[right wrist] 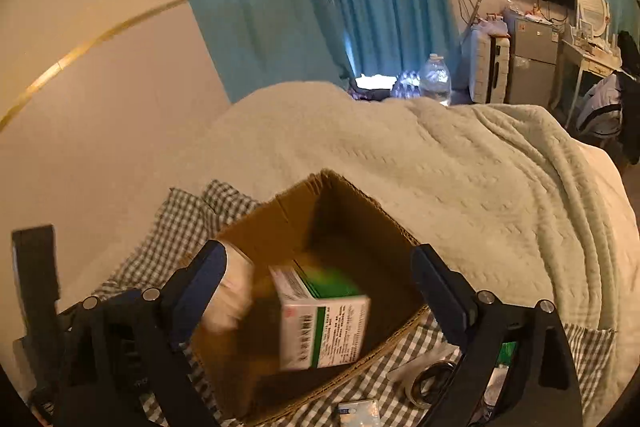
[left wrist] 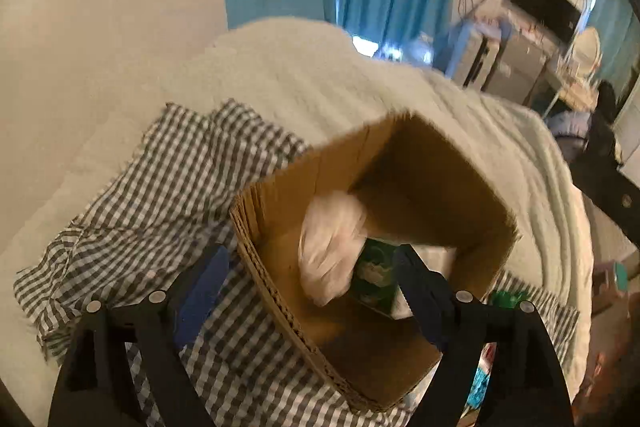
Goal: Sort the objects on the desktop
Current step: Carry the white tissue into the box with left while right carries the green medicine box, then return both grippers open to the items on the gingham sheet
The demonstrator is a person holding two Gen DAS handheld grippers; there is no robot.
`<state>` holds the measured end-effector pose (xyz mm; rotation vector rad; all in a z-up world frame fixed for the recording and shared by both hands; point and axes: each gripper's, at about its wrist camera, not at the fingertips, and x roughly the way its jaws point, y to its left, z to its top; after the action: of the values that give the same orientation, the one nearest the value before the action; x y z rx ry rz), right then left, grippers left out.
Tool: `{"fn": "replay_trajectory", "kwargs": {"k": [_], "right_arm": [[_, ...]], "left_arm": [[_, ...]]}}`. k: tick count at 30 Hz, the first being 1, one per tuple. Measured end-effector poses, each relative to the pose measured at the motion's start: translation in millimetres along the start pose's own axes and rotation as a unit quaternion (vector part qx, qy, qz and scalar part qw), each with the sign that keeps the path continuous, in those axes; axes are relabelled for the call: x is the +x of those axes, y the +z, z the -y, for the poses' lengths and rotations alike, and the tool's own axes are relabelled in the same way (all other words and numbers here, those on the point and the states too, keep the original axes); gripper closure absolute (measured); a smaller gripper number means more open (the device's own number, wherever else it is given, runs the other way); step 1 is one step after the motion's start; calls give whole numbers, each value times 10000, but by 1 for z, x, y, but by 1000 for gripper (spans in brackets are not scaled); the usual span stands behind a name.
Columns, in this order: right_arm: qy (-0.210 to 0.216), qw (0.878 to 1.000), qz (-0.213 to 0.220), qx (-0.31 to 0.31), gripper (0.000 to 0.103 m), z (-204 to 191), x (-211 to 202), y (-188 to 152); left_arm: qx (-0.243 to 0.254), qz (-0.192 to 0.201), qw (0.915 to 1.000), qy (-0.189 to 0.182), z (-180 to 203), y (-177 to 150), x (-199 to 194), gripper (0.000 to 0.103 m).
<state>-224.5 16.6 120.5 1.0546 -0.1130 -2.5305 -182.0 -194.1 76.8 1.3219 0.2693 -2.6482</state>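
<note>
- Hovering over the cardboard box [left wrist: 400, 187], the left gripper [left wrist: 308, 267] has its fingers [left wrist: 204, 283] spread wide; nothing sits between them, and one finger is outside the box wall, the other above its interior.
- Right gripper [right wrist: 320, 275]: fingers [right wrist: 440, 291] also spread wide, gripping nothing, straddling the box opening.
- Green-and-white medicine carton [right wrist: 324, 323] sits tilted inside the box, clear of both fingers.
- White plastic-wrapped bundle [left wrist: 332, 247], blurred, lies in the box beside the carton.
- Box rests on a checked cloth [left wrist: 160, 195] over the bed [right wrist: 460, 179].
</note>
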Motion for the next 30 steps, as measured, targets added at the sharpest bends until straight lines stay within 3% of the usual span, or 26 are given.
{"fn": "replay_trajectory", "kwargs": {"k": [6, 9, 14, 17, 22, 30], "right_arm": [[-253, 9996, 106, 52, 9, 31, -53, 2], [-274, 9994, 171, 156, 9, 53, -87, -5], [-535, 9985, -111, -37, 9, 86, -121, -37], [-948, 9942, -364, -356, 9, 110, -120, -68], [-1132, 9872, -978, -547, 9, 142, -100, -112], [-1341, 9739, -1711, -660, 9, 186, -51, -159]], "left_arm": [[-157, 157, 9986, -473, 2, -10, -35, 16], [-314, 507, 9978, -290, 7, -26, -62, 16], [-413, 622, 9963, -418, 7, -62, -83, 11], [-588, 354, 9968, -416, 7, -84, -71, 7], [-513, -408, 9963, -557, 29, -126, -37, 7], [788, -793, 9906, -786, 106, -171, -6, 7]]}}
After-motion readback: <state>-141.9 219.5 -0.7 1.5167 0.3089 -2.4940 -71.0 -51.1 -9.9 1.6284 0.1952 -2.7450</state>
